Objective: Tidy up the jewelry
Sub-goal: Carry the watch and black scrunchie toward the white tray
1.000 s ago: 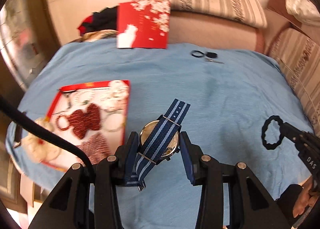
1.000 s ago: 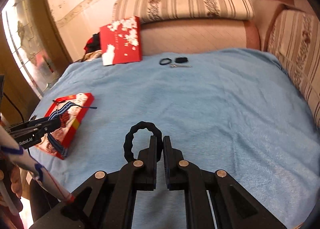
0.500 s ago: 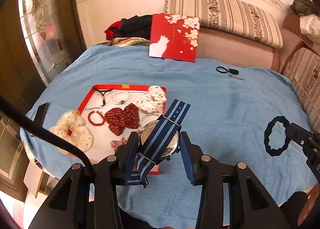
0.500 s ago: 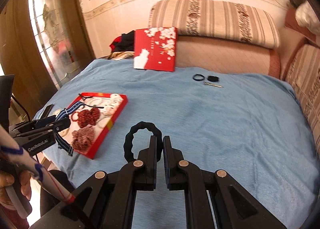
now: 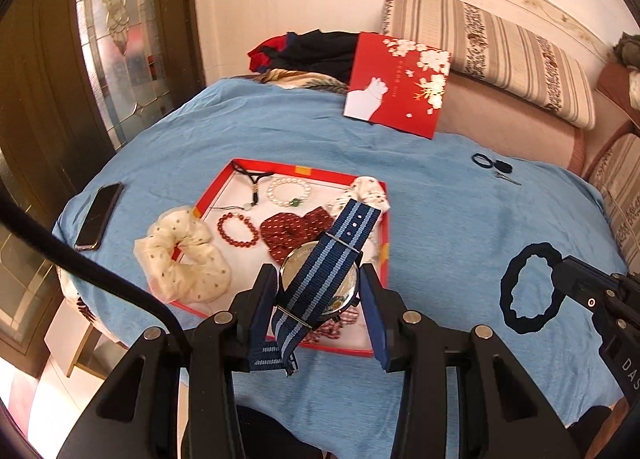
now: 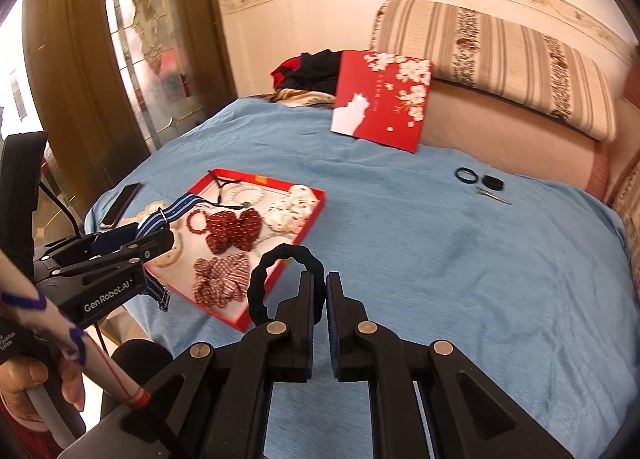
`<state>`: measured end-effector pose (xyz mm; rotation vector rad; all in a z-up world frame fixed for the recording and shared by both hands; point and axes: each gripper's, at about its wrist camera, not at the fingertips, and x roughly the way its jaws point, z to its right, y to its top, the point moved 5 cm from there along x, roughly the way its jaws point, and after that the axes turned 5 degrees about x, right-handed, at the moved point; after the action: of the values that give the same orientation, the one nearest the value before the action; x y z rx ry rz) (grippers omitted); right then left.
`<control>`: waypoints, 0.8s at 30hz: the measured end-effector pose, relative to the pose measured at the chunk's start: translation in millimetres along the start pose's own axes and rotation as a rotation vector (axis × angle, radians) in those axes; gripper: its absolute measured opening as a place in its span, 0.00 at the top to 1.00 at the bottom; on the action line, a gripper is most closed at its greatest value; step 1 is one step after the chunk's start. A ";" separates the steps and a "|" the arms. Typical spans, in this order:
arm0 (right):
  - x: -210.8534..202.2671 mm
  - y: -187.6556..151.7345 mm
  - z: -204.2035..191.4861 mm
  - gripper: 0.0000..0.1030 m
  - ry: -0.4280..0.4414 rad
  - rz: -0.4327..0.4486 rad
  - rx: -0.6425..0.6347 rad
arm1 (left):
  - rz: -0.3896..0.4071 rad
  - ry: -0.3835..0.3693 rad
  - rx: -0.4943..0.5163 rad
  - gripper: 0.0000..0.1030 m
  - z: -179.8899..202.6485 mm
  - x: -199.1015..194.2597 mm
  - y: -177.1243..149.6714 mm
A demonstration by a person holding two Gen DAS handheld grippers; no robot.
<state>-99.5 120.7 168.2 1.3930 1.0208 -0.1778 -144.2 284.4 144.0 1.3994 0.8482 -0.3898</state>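
My left gripper (image 5: 320,299) is shut on a watch (image 5: 324,279) with a blue striped strap and holds it in the air above the near right part of a red tray (image 5: 384,255). The tray holds bead bracelets, a necklace, red bows and scrunchies. A cream dotted scrunchie (image 5: 182,255) lies over the tray's left edge. My right gripper (image 6: 325,291) is shut on a black scrunchie (image 6: 280,279) and holds it above the blue cloth, right of the tray (image 6: 316,203). It also shows in the left wrist view (image 5: 530,287).
A black phone (image 5: 98,215) lies left of the tray. A red lid with a white cat (image 5: 396,91) leans at the back. A black hair tie (image 5: 482,160), a small black item and a clip lie far right. Striped cushions stand behind.
Both grippers have pulled back and turned left with their loads, so the whole tray has come into view. The watch now hangs over the tray's near right part.
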 end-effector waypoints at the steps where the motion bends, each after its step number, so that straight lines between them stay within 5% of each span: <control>1: 2.9 1.7 -4.8 0.93 0.005 -0.004 -0.007 | -0.005 0.000 -0.008 0.61 -4.2 2.5 -1.1; 15: 45.5 16.8 -37.7 0.93 0.062 -0.042 -0.023 | -0.023 -0.009 0.027 0.61 -35.0 23.3 10.5; 24: 71.4 30.3 -41.3 0.93 0.100 -0.066 0.026 | -0.023 -0.104 0.008 0.61 -67.7 28.5 49.2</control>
<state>-57.9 195.5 148.1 1.4038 1.1520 -0.1715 -110.6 364.3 161.4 1.3653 0.7794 -0.4799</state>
